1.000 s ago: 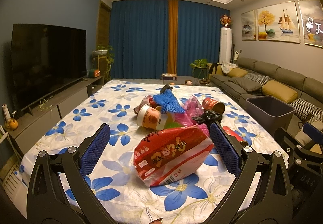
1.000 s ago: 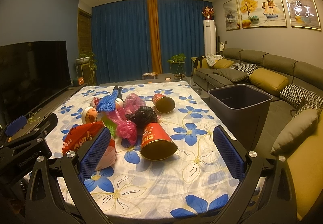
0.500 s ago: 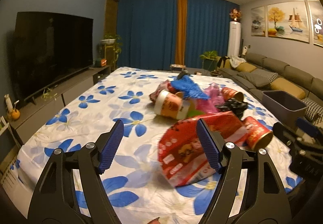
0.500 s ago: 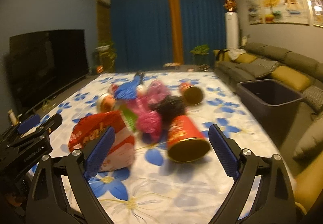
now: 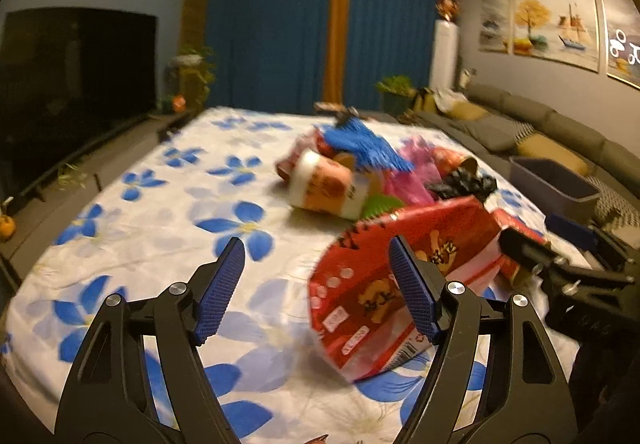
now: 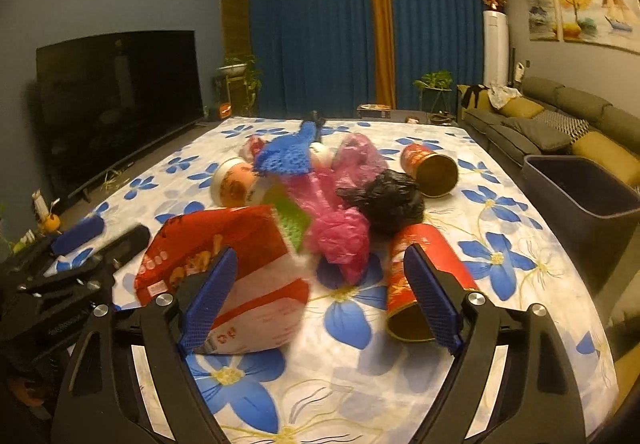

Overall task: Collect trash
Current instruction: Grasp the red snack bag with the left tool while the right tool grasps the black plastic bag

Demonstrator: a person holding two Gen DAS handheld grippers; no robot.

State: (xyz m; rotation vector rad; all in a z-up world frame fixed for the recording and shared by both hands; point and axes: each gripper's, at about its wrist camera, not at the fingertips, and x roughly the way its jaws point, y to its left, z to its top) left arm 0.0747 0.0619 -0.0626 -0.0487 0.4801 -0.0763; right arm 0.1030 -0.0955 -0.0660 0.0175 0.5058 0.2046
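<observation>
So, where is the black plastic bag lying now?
In the right wrist view the black plastic bag lies mid-table in the trash pile, between the pink bag on its left and the far red can.

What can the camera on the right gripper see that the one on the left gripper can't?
Only the right view shows the far red cardboard tube with its open end whole, and the near red tube lying clear. Only the left view shows the right gripper from outside. Both share the red snack bag, crumpled black plastic bag, dark grey bin and flowered tablecloth.
</observation>
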